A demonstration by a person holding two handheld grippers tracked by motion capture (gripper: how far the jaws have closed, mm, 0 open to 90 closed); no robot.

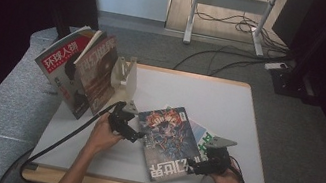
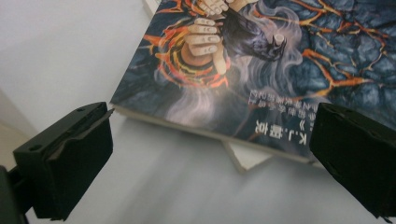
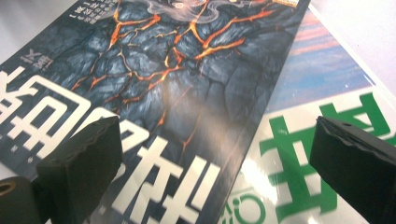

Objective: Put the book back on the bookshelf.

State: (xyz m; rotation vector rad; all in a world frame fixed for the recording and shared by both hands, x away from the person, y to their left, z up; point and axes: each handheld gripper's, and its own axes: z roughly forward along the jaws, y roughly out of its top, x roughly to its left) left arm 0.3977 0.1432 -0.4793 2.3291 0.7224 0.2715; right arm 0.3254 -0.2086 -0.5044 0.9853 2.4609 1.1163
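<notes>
On the table's (image 1: 248, 111) near half, both spread-jawed tools, left gripper (image 1: 135, 135) and right gripper (image 1: 195, 168), should pinch the dark magazine's (image 1: 167, 140) edges evenly.

Right gripper (image 3: 215, 172) jaws spread wide above dark lava-cover magazine (image 3: 154, 79); green-lettered magazine (image 3: 317, 116) underneath

Both forearms are showing bare — no sleeves, no watch or band visible. The left gripper (image 1: 135, 136) is showing as a black, blocky body with a thick black cable (image 1: 66, 138) trailing off toward seven o'clock, its matte jaws carrying small screw holes. The right gripper (image 1: 194, 167) is wearing a grey three-cornered plate (image 1: 221, 142) at its twelve o'clock — its pads (image 3: 86, 158) are looking ridged along the edges.
</notes>
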